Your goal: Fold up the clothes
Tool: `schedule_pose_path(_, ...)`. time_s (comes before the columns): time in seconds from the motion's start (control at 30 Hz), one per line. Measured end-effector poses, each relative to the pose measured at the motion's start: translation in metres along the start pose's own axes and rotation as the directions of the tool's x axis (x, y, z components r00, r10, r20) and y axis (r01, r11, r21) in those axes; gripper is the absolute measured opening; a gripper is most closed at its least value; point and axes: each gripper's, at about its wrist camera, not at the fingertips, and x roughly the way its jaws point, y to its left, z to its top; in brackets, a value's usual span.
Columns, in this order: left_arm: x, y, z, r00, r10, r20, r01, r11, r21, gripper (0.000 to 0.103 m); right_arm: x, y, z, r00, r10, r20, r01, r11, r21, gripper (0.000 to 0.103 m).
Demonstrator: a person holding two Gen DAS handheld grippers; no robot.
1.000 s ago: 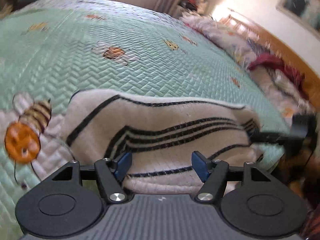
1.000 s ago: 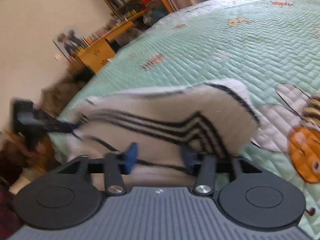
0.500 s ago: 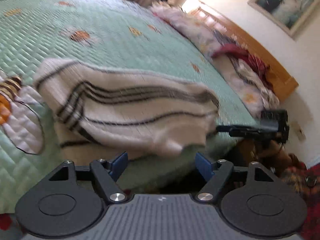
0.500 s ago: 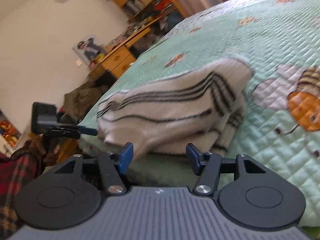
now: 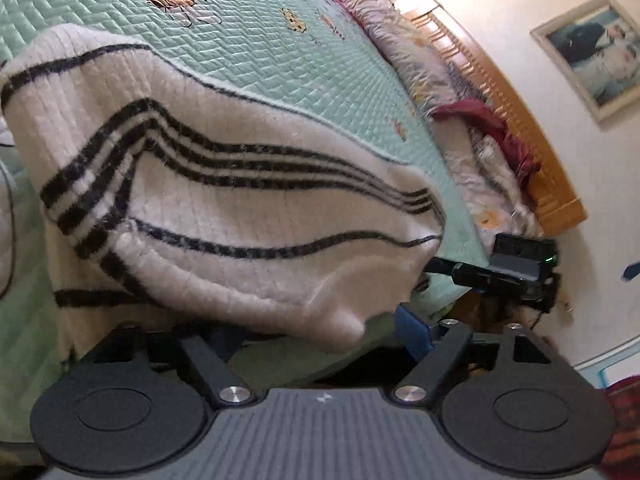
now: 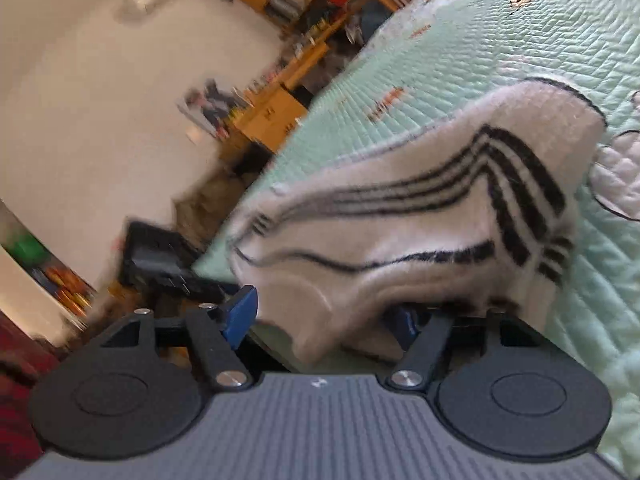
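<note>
Left wrist view: your left gripper [image 5: 320, 332] and right gripper [image 6: 322, 316], jaws just opened wide, hold nothing. White black-striped fuzzy knit sweater [image 5: 224, 200], folded, fills centre frame on the mint quilted bedspread [image 5: 280, 40]; its near edge overhangs and may slide off.

Our left tongs [image 5: 320, 332] black with blue pads, silver screws, round black discs, ribbed grey body; our right tongs [image 6: 324, 316] alike.

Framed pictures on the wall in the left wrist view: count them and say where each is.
1. The framed picture hangs on the white wall at the upper right, above the wooden headboard. More may hang beyond the edge of the view.
</note>
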Motion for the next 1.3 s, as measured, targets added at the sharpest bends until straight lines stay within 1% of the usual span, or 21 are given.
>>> schedule_pose_path(0.03,-0.001,0.0,0.001,1.0,-0.018,0.011,0.018,1.0,-0.008,0.081,0.0,-0.003,0.002,0.999,0.028,0.018,-0.029,0.999,0.024,0.071)
schedule_pose_path(0.07,-0.003,0.001,0.002,0.999,-0.034,0.023,0.034,0.999,-0.017,0.081,0.002,-0.005,0.005,0.999,0.032,0.019,-0.032,0.999,0.038,0.071)
schedule_pose_path(0.13,-0.004,0.003,0.004,0.998,-0.054,0.031,0.055,0.998,-0.038,0.081,0.009,-0.003,0.006,0.999,-0.021,-0.035,0.022,1.0,0.015,0.071)
schedule_pose_path(0.23,0.0,0.007,0.006,0.998,-0.061,0.006,0.062,0.996,-0.067,0.081,0.015,0.006,0.011,0.995,-0.034,-0.097,0.032,0.999,-0.021,0.074)
schedule_pose_path(0.3,0.004,0.004,0.016,0.996,-0.09,-0.01,0.089,0.993,-0.078,0.081,0.017,0.011,0.023,0.991,-0.034,-0.131,0.032,0.999,-0.018,0.074)
schedule_pose_path(0.37,0.004,-0.003,0.041,0.994,-0.109,0.019,0.111,0.992,-0.064,0.079,0.019,0.015,0.039,0.99,-0.024,-0.142,0.02,0.999,-0.027,0.074)
schedule_pose_path(0.4,0.001,-0.007,0.058,0.993,-0.103,0.06,0.106,0.993,-0.053,0.078,0.014,0.015,0.054,0.998,0.009,-0.058,-0.012,0.999,-0.042,0.073)
schedule_pose_path(0.43,-0.004,-0.011,0.077,0.99,-0.084,0.117,0.089,0.995,-0.041,0.077,0.009,0.014,0.068,0.999,0.044,0.031,-0.042,0.998,-0.054,0.073)
schedule_pose_path(0.47,-0.009,-0.015,0.096,0.982,-0.065,0.175,0.072,0.997,-0.03,0.076,0.001,0.004,0.082,0.982,0.078,0.17,-0.077,0.997,-0.008,0.073)
schedule_pose_path(0.5,-0.015,-0.02,0.11,0.972,-0.026,0.232,0.031,0.999,-0.017,0.076,-0.009,-0.005,0.091,0.953,0.074,0.293,-0.091,0.995,0.044,0.073)
schedule_pose_path(0.53,-0.025,-0.026,0.118,0.958,0.026,0.287,-0.027,1.0,0.001,0.077,-0.018,-0.008,0.098,0.93,0.023,0.367,-0.053,0.996,0.073,0.074)
schedule_pose_path(0.57,-0.035,-0.031,0.121,0.943,0.053,0.328,-0.064,0.998,0.021,0.079,-0.024,-0.004,0.1,0.926,-0.031,0.377,0.012,0.998,0.054,0.074)
schedule_pose_path(0.6,-0.045,-0.033,0.12,0.936,0.049,0.35,-0.066,0.997,0.037,0.082,-0.028,0.002,0.098,0.931,-0.064,0.361,0.061,0.998,0.02,0.074)
schedule_pose_path(0.67,-0.057,-0.031,0.109,0.936,0.037,0.351,-0.053,0.998,0.036,0.089,-0.034,0.008,0.083,0.952,-0.057,0.301,0.065,0.998,-0.015,0.074)
schedule_pose_path(0.7,-0.059,-0.028,0.101,0.938,0.043,0.343,-0.055,0.998,0.024,0.089,-0.034,0.01,0.072,0.958,-0.07,0.278,0.079,0.997,-0.022,0.074)
schedule_pose_path(0.87,-0.056,-0.008,0.055,0.963,0.064,0.263,-0.051,0.997,-0.055,0.09,-0.025,0.014,0.032,0.984,-0.107,0.145,0.115,0.992,-0.049,0.076)
schedule_pose_path(0.97,-0.045,0.001,0.038,0.975,0.052,0.218,-0.04,0.998,-0.056,0.092,-0.012,0.017,0.028,0.991,-0.099,0.086,0.104,0.993,-0.052,0.08)
schedule_pose_path(1.03,-0.038,0.009,0.039,0.978,0.068,0.199,-0.055,0.996,-0.073,0.092,-0.002,0.017,0.032,0.992,-0.107,0.061,0.111,0.992,-0.057,0.08)
schedule_pose_path(1.1,-0.033,0.016,0.045,0.978,0.064,0.197,-0.045,0.994,-0.1,0.092,0.007,0.017,0.038,0.992,-0.123,0.039,0.126,0.99,-0.063,0.08)
schedule_pose_path(1.17,-0.027,0.019,0.054,0.978,0.054,0.2,-0.034,0.994,-0.1,0.092,0.015,0.018,0.043,0.99,-0.136,0.023,0.137,0.989,-0.063,0.08)
schedule_pose_path(1.3,-0.007,0.029,0.085,0.975,0.068,0.212,-0.05,0.995,-0.09,0.093,0.029,0.014,0.064,0.993,-0.094,0.065,0.095,0.995,-0.008,0.08)
